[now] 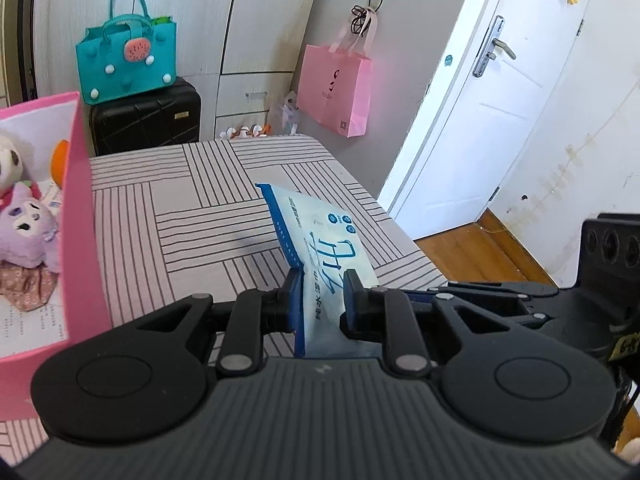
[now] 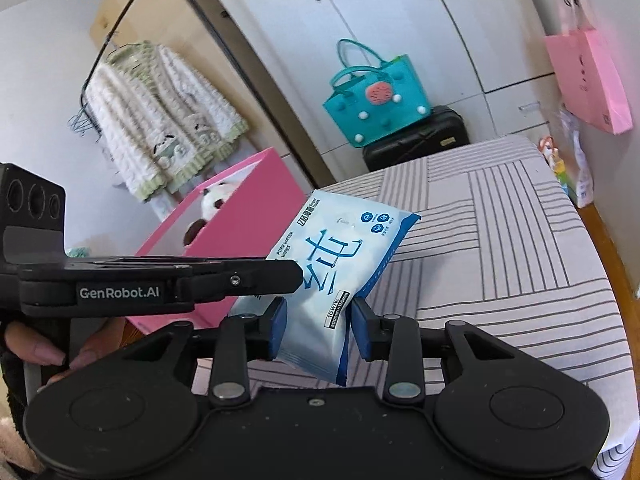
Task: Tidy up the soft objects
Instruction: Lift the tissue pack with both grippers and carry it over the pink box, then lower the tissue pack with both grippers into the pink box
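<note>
Right wrist view alone shows hanging cardigan; left, white door.

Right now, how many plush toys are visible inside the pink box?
2 for certain: a panda plush at the back and a purple plush in front of it, both in the pink box. An orange shape beside them may be a third; more may be hidden.

Bed under a pale pink sheet crossed with blocks of grey stripes, rounded corner at two o'clock in the left wrist view. Resting on it at nine o'clock: pink box, open-topped. Otherwise bare striped sheet out to the far edge.
</note>
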Tool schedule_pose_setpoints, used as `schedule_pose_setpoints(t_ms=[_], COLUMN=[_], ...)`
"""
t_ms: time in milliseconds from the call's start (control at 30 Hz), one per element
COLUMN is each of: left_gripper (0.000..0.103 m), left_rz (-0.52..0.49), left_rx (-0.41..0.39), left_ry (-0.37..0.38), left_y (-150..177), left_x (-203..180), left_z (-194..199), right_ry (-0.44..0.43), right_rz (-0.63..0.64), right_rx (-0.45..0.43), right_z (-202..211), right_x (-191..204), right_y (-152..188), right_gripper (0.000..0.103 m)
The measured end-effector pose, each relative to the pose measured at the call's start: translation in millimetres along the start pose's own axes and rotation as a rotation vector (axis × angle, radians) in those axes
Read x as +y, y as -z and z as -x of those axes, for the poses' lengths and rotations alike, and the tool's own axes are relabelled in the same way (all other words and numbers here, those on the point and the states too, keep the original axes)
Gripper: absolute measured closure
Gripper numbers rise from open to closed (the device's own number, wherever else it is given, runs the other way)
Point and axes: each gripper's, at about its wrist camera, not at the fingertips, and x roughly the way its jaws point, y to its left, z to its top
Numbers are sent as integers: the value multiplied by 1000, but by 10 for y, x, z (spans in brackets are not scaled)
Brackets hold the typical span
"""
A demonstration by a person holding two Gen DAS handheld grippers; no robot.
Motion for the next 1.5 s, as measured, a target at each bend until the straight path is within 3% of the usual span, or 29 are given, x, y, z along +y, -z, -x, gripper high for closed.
schedule_pose_setpoints(t_ms=[600, 1000, 1233, 1500], left_gripper=[84, 84, 84, 84], left_rz=[-44, -3, 28, 111], left_rx=[-169, -317, -353, -285], left_ry=[-74, -186, -236, -239], left_y=[147, -74, -268, -603], left_x=[-37, 337, 627, 1203], left_z=[989, 1725, 1841, 1592], right_ry=[-61, -156, -202, -155], right_rz=[237, 397, 425, 442], right_rx=[-43, -65, -43, 55], right_z=[257, 26, -290, -837], right_x=[842, 1647, 1871, 2034], right_y=[-107, -601, -915, -1229], right_gripper=[62, 62, 62, 62])
